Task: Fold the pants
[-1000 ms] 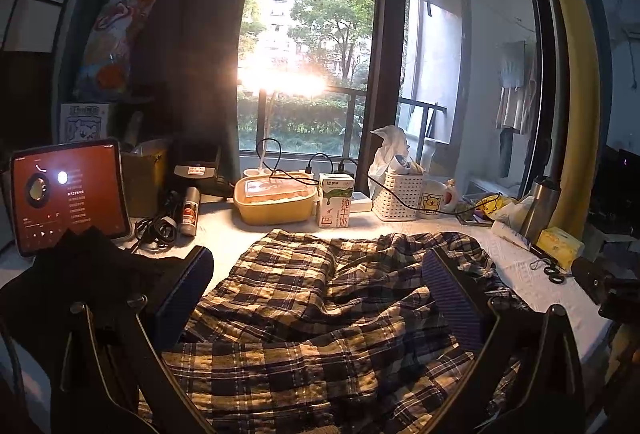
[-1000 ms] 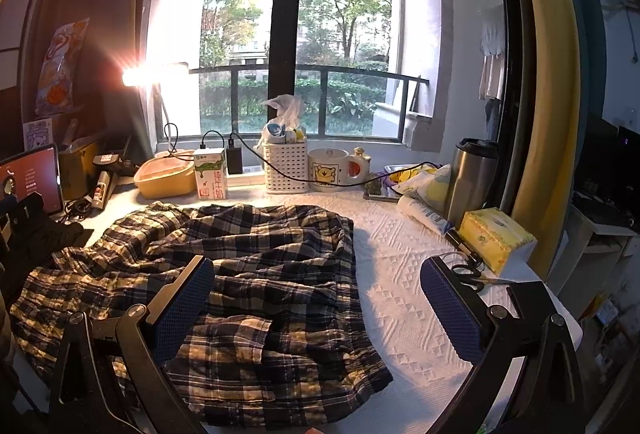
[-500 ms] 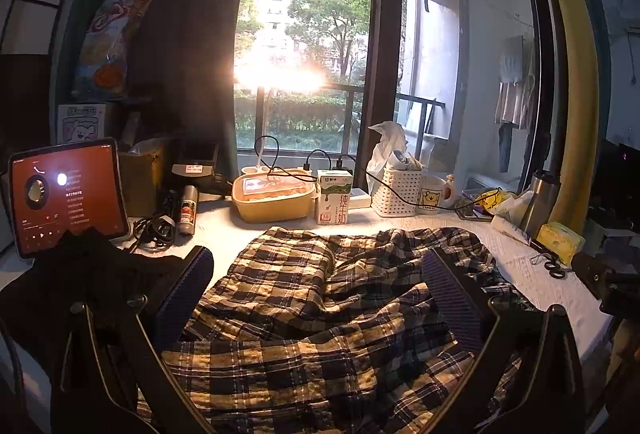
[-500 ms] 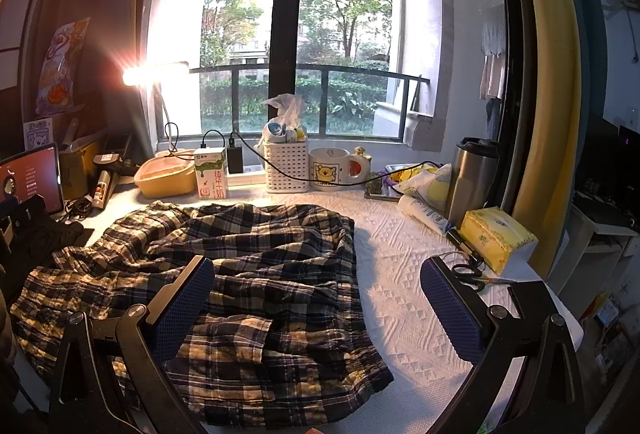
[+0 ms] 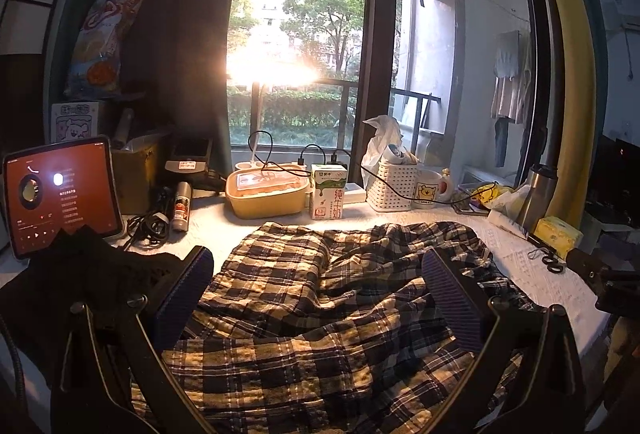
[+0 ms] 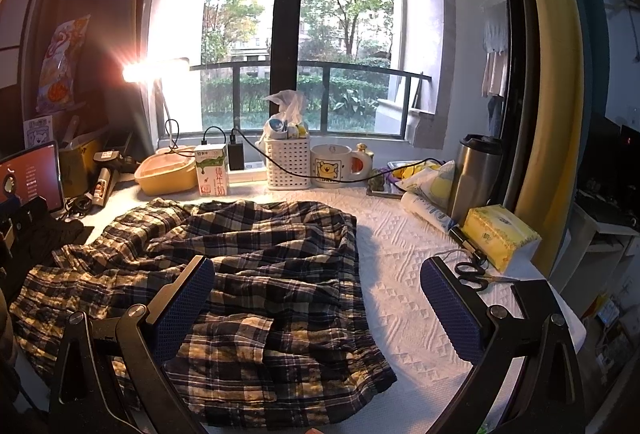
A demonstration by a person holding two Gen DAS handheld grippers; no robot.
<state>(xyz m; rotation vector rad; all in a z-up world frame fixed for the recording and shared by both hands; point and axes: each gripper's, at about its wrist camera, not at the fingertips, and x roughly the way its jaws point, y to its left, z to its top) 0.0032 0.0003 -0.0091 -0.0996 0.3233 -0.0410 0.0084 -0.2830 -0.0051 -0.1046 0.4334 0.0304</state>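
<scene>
Behind your work surface a tall window [image 6: 288,46] filled the upper middle of both views, with a lit lamp [image 6: 154,68] glaring at its left. You had a white textured cover [image 6: 404,274] over the table, and the plaid pants [image 6: 248,266] lay crumpled on it, spread from the left edge to just past the middle of the right wrist view and filling the lower centre of the left wrist view.

Your left gripper [image 5: 316,298] was spread wide and held nothing; it framed the pants, with a black garment [image 5: 76,274] behind its left finger. Your right gripper [image 6: 318,304] was likewise released, its left finger in front of the plaid cloth and its right finger in front of bare cover, near the scissors [image 6: 474,272].

Along the sill in the middle band you had the containers: a yellow lidded box [image 5: 266,194] whose contents could not be made out, a milk carton [image 5: 328,192] just beside it, a white slotted basket [image 6: 288,162] stuffed with a crumpled plastic bag and small items, then a bear mug [image 6: 334,166]. Farther right stood a steel tumbler [image 6: 476,174] with a yellow tissue pack [image 6: 500,234] near it. At the left edge, a tablet [image 5: 60,194] showed a red screen.
</scene>
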